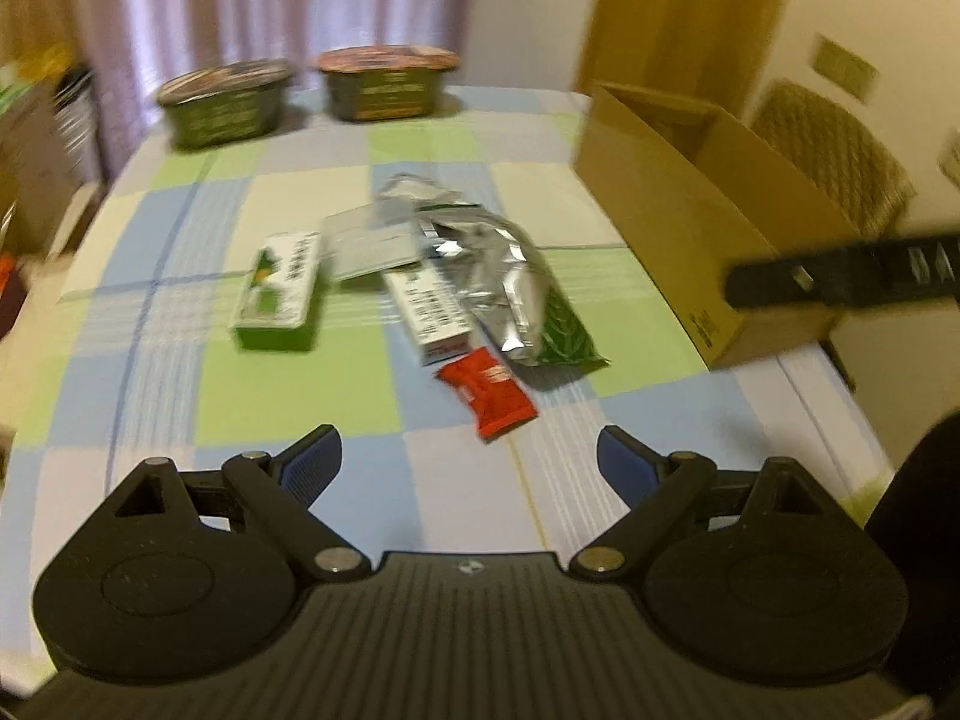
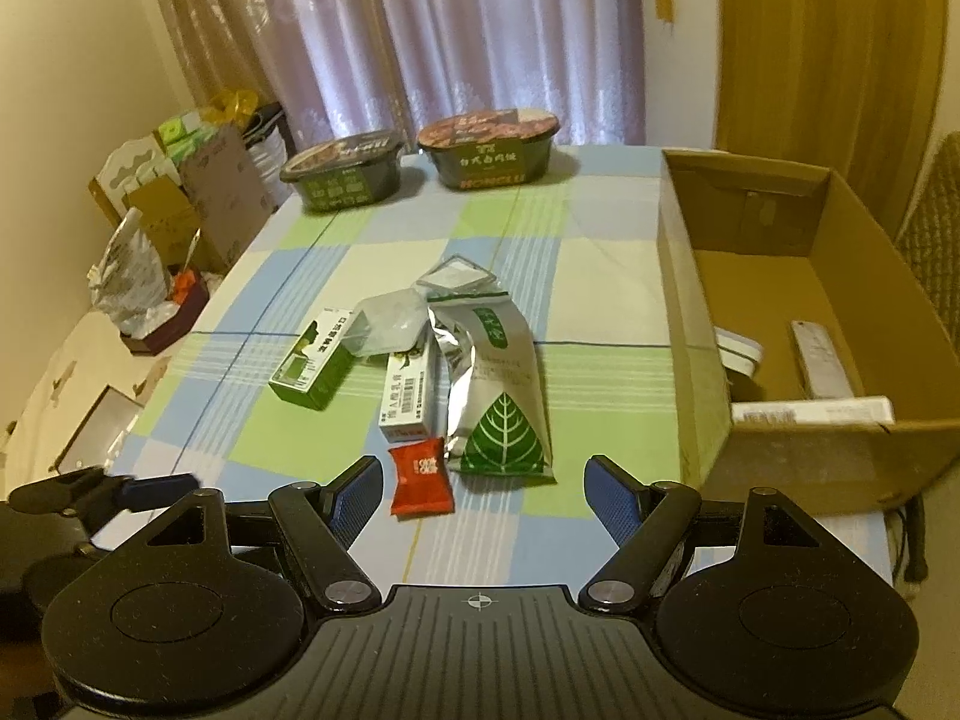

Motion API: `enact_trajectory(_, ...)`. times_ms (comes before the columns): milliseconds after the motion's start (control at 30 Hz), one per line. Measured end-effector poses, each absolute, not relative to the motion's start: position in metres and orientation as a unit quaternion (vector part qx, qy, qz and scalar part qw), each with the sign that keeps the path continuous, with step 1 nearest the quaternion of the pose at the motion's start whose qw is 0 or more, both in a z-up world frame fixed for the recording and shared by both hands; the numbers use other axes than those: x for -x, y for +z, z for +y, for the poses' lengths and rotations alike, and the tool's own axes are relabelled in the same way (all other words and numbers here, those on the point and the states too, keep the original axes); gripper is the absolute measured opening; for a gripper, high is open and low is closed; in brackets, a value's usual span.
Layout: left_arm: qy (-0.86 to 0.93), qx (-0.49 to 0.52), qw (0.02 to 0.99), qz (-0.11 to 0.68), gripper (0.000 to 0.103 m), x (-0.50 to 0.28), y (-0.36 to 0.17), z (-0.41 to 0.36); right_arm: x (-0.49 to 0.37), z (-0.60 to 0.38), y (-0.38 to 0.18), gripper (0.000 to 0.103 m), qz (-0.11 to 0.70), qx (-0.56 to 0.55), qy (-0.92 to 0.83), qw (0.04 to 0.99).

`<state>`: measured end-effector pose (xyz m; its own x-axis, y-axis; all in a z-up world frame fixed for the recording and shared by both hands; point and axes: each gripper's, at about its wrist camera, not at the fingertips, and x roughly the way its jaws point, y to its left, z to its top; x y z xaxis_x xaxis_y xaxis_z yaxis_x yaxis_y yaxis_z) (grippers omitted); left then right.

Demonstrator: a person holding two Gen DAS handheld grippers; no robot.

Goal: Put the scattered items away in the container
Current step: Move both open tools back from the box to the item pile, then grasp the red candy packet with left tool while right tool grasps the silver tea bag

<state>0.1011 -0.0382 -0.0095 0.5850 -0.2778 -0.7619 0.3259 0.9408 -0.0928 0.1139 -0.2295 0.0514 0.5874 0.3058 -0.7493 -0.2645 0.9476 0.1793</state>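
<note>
Both grippers, left gripper point(image 1: 469, 462) and right gripper point(image 2: 483, 492), spread wide, empty. Red snack packet point(image 2: 420, 479) closest on desk point(image 2: 600, 276). Two noodle bowls point(image 2: 489, 147) at back, cardboard box point(image 2: 696, 324) on right.

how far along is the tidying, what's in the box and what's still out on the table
Partly done. The cardboard box already holds a few things: a grey remote-like item and a white flat box. Nothing is in hand: the left tongs and right tongs are open and empty. Still on the table: red packet, silver-green pouch, green carton, white carton, clear lid and two bowls.
</note>
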Motion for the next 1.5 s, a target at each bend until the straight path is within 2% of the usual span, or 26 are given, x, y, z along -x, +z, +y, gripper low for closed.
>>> enact_trajectory(267,-0.269,-0.167,0.847,0.427,0.088,-0.149,-0.053,-0.062,-0.166,-0.221,0.027,0.080,0.452,0.024,0.198,0.869)
enact_trajectory(500,-0.339,-0.229,0.811,0.419,0.077,-0.179,-0.091,-0.073,-0.207,-0.212,0.000,0.080,0.475,0.044,0.215,0.852)
enact_trajectory(667,-0.368,-0.230,0.799,0.416,0.074,-0.197,-0.105,-0.076,-0.232,-0.210,-0.017,0.080,0.485,0.046,0.218,0.846)
enact_trajectory(800,-0.385,-0.221,0.790,0.422,0.064,-0.210,-0.112,-0.078,-0.246,-0.207,-0.028,0.080,0.489,0.057,0.213,0.844)
enact_trajectory(1033,-0.405,-0.220,0.780,0.424,0.064,-0.220,-0.117,-0.081,-0.260,-0.204,-0.042,0.080,0.496,0.063,0.214,0.839)
enact_trajectory(1200,-0.400,-0.216,0.773,0.443,0.049,-0.215,-0.113,-0.078,-0.266,-0.199,-0.048,0.080,0.499,0.065,0.216,0.837)
enact_trajectory(1500,-0.390,-0.192,0.774,0.460,0.047,-0.211,-0.111,-0.069,-0.286,-0.185,-0.063,0.080,0.513,0.063,0.226,0.826)
